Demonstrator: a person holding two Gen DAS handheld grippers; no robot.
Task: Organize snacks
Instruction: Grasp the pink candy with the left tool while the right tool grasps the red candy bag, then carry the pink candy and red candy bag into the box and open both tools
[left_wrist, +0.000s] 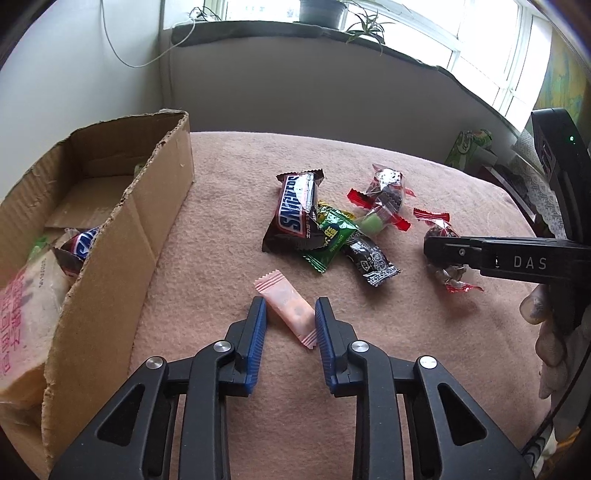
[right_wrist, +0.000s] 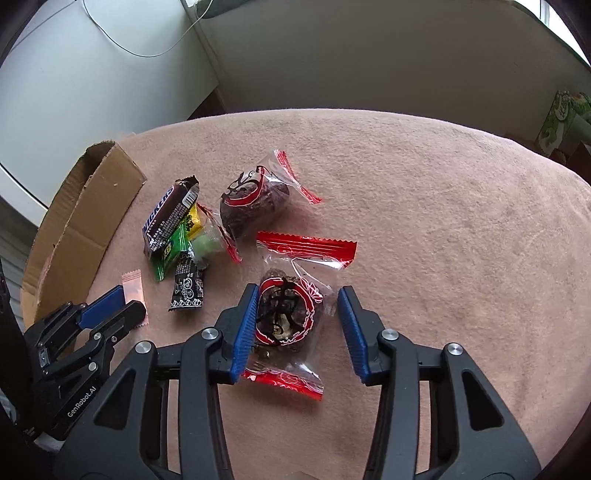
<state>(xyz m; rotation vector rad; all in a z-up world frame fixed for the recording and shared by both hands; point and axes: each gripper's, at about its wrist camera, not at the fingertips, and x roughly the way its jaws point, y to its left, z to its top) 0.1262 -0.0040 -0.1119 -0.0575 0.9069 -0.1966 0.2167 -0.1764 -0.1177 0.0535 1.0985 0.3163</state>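
Pink sachet between left tool pads

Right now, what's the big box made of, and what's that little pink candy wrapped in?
The box looks like brown corrugated cardboard, matte: its torn rim shows wavy fluting. The pink candy seems wrapped in thin plastic film or coated paper, I can't tell which, with a dull sheen and zigzag crimped ends.

Matt fuzzy cloth, torn corrugated cardboard box, glossy plastic wrappers
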